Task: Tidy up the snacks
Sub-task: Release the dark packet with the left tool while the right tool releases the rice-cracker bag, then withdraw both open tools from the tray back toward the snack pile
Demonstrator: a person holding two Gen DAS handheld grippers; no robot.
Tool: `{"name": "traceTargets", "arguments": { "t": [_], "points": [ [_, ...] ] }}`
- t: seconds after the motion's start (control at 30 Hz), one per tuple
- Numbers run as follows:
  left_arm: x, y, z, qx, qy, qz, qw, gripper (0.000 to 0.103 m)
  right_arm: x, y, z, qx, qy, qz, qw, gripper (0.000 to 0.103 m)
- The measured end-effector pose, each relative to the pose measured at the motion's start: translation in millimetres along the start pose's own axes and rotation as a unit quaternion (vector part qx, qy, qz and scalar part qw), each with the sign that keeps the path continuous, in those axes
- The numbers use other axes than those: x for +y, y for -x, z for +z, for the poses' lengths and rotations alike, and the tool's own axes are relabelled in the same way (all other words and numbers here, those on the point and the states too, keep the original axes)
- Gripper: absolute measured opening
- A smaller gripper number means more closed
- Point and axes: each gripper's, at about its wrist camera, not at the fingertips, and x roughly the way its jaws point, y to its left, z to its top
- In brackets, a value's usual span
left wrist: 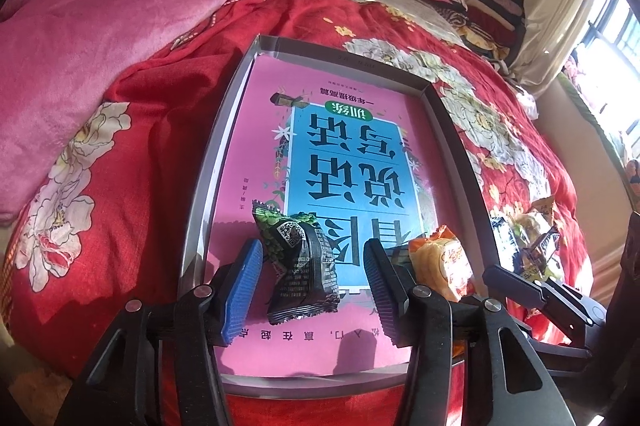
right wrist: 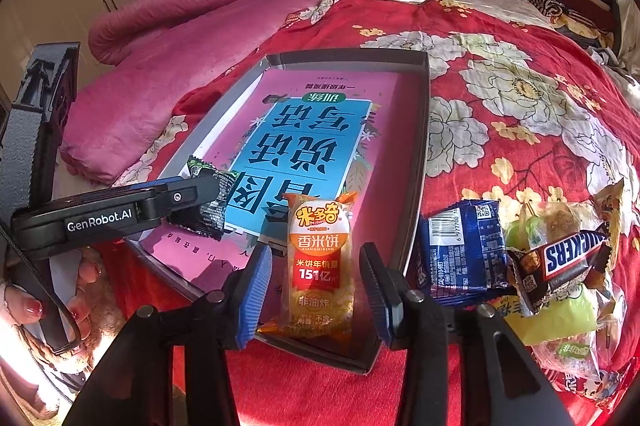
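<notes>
The red floral bedspread (right wrist: 520, 73) is soft woven cloth, matt and creased. Far left, the pink blanket (left wrist: 100, 17) looks plush and fleecy. The shallow tray (right wrist: 420, 129) has smooth grey card-like walls, and the pink book cover (left wrist: 248, 153) lying in it is smooth paper with a slight sheen. The black-green snack packet (left wrist: 304, 266) and the orange rice-cracker packet (right wrist: 320, 266) are glossy crinkled plastic film, as is the Snickers wrapper (right wrist: 568, 262) on the right. The ribbed blue pads (left wrist: 240, 290) look rubbery, set on matt black plastic.
</notes>
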Motion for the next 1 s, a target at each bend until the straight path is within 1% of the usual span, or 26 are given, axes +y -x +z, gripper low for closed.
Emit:
{"name": "traceTargets", "arguments": {
  "t": [0.23,0.3,0.37,0.53,0.83,1.0],
  "points": [
    [-7.1,11.1,3.0,-0.031,-0.01,-0.013,0.9994,0.064,0.7,6.9,1.3,-0.012,0.003,0.0,1.0,0.048],
    [-9.3,14.1,3.4,-0.039,-0.015,-0.017,0.999,0.07,1.5,9.2,2.3,-0.016,0.005,0.0,1.0,0.049],
    [-12.0,15.6,3.3,-0.043,-0.021,-0.02,0.9986,0.073,2.1,11.6,3.1,-0.021,0.008,-0.001,1.0,0.05],
    [-18.2,15.6,1.4,-0.046,-0.034,-0.02,0.9982,0.075,3.6,19.3,3.4,-0.034,0.013,-0.003,0.999,0.055],
    [-32.4,18.6,-5.5,-0.05,-0.053,-0.028,0.9969,0.077,6.2,40.5,0.7,-0.071,0.035,-0.024,0.997,0.064],
    [-40.1,20.3,-9.2,-0.049,-0.061,-0.044,0.996,0.078,4.9,52.7,-1.2,-0.086,0.04,-0.034,0.995,0.068]
  ]
}}
